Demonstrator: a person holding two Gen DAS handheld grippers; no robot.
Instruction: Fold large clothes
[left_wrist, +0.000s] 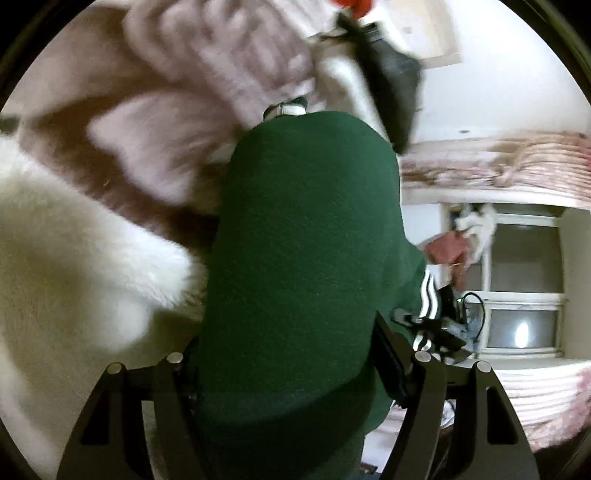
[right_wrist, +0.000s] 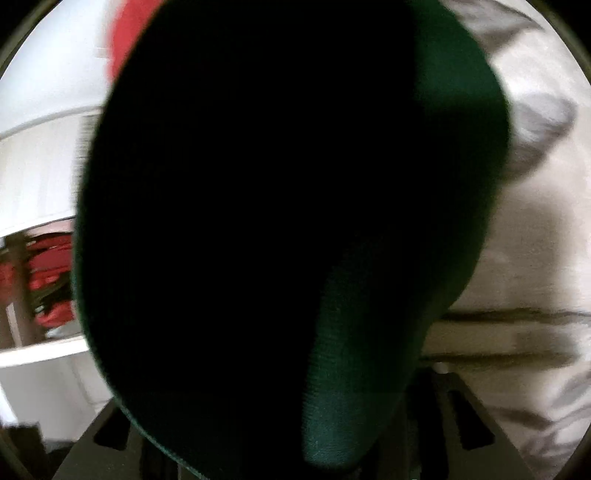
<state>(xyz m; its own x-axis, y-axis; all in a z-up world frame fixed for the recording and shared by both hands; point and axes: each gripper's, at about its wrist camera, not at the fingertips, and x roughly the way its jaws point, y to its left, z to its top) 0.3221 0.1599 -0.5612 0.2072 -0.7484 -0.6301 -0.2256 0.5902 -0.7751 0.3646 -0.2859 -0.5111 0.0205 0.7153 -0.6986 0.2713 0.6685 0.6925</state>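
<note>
A dark green garment (left_wrist: 306, 240) with white stripes on a sleeve fills the middle of the left wrist view. It runs down between the black fingers of my left gripper (left_wrist: 291, 373), which is shut on it. In the right wrist view the same green garment (right_wrist: 458, 122) covers most of the lens, dark and close. It hangs over my right gripper (right_wrist: 295, 424) and hides the fingertips, so I cannot tell how the jaws stand. The other gripper (left_wrist: 436, 332) shows at the striped sleeve in the left wrist view.
A white fluffy blanket (left_wrist: 74, 266) lies at the left, with pink and brown bedding (left_wrist: 155, 147) behind it. A window (left_wrist: 524, 288) and pink curtain (left_wrist: 517, 162) are at the right. Crumpled pale bedding (right_wrist: 535, 258) is right of the right gripper; red items (right_wrist: 48, 280) at left.
</note>
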